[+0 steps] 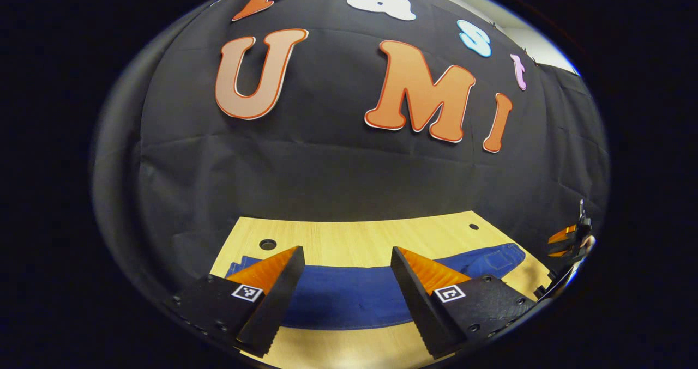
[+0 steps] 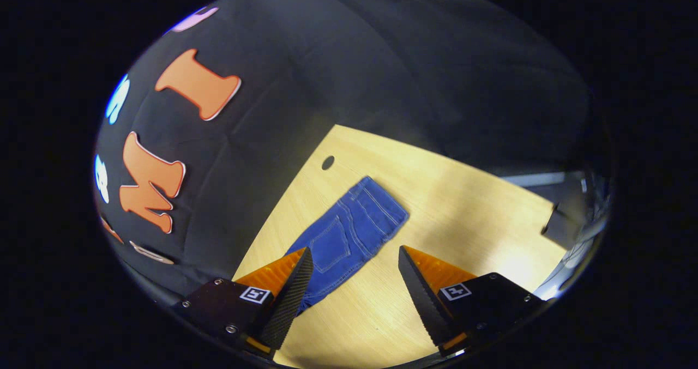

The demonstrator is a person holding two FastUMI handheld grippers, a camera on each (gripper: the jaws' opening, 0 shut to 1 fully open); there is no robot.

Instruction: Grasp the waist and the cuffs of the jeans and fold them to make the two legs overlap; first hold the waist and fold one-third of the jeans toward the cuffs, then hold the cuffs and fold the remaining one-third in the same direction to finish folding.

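Blue jeans point(image 2: 349, 230) flat on wooden table point(image 2: 469, 211), both grippers' point(image 1: 347, 260) point(image 2: 355, 260) jaws apart, empty

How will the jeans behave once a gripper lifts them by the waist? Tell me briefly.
The jeans lie flat on the table, so they are probably floppy and would drape from the grip. Stitched seams and pockets suggest thick denim, likely holding creases. Rolling seems unlikely.

1. L gripper point(image 1: 346, 260): jaws spread wide, nothing between the fingers, held off the surface, pointing fwd and slightly down.
2. R gripper point(image 2: 354, 262): jaws wide apart too, gripping nothing, tilted down.
3. In left gripper view, R gripper sits far off at approx 3 o'clock point(image 1: 570, 241), near frame edge; its state is unclear there.
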